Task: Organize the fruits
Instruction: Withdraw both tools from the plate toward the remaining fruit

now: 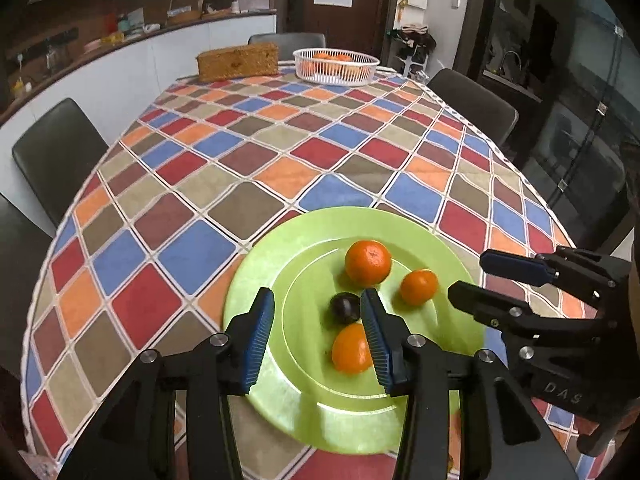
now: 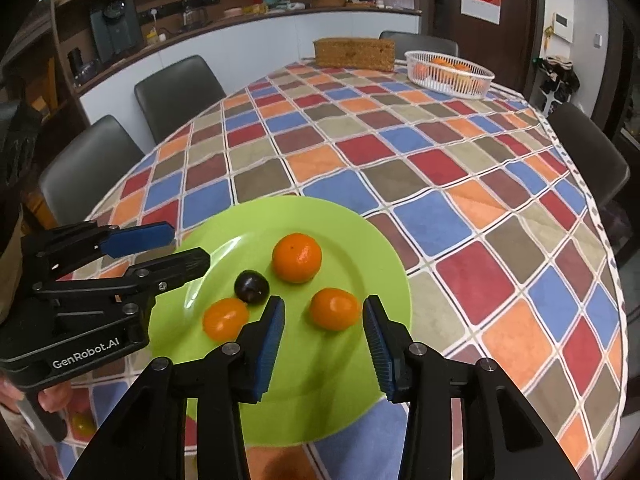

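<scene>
A green plate (image 1: 448,268) (image 2: 224,408) lies on the near part of the table. It holds three oranges (image 1: 368,262) (image 1: 419,287) (image 1: 350,350) and one dark plum (image 1: 344,308). In the right wrist view they are a large orange (image 2: 297,258), a smaller one (image 2: 334,309), one at the left (image 2: 225,319) and the plum (image 2: 251,286). My left gripper (image 1: 318,304) is open and empty above the plate's left part. My right gripper (image 2: 324,312) is open, its jaws on either side of the smaller orange, above it. A white basket (image 1: 336,65) (image 2: 450,70) with oranges stands at the table's far end.
A woven brown box (image 1: 238,62) (image 2: 354,54) stands next to the basket. Dark chairs (image 1: 56,156) (image 2: 176,92) surround the table with the checked cloth (image 1: 240,160). A counter with appliances runs along the far wall.
</scene>
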A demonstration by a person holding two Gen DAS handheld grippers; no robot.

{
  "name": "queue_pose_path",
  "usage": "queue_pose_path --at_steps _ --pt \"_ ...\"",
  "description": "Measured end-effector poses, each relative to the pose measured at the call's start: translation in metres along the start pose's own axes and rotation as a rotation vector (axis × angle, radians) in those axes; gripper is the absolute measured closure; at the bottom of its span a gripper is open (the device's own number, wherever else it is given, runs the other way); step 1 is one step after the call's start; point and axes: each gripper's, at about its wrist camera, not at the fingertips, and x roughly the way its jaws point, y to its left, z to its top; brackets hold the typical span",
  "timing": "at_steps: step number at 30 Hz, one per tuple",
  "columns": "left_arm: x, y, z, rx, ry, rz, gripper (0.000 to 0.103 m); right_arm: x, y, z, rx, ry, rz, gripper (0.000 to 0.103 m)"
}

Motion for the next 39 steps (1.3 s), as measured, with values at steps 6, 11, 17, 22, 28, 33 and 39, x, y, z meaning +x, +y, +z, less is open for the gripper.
queue_pose_path --at_steps 6,11,17,22,28,33,39 --pt "-0.037 -0.009 -0.008 0.011 -0.055 0.006 0.057 -0.037 0.009 -0.005 -0.022 -0.07 -0.014 0.057" --pt "-0.069 -0.017 -0.016 0.021 -0.107 0.026 0.056 -0.07 0.02 -0.013 -0.03 -0.143 -0.021 0.055" --pt "-0.108 -0.022 -0.038 0.021 -0.16 0.048 0.047 -0.103 0.03 -0.028 -0.016 -0.193 -0.018 0.048" --pt "-0.133 -0.022 -0.06 -0.002 -0.189 0.043 0.04 -0.126 0.038 -0.046 0.026 -0.231 0.01 0.047" --pt "-0.156 -0.024 -0.083 -0.026 -0.208 0.04 0.037 -0.149 0.053 -0.069 0.04 -0.269 0.0 0.046" --pt "-0.17 -0.019 -0.103 -0.055 -0.222 0.066 0.032 -0.159 0.058 -0.087 0.065 -0.283 -0.022 0.038" --pt "-0.177 -0.011 -0.13 -0.066 -0.2 0.119 0.028 -0.156 0.063 -0.106 0.096 -0.238 -0.043 0.038"
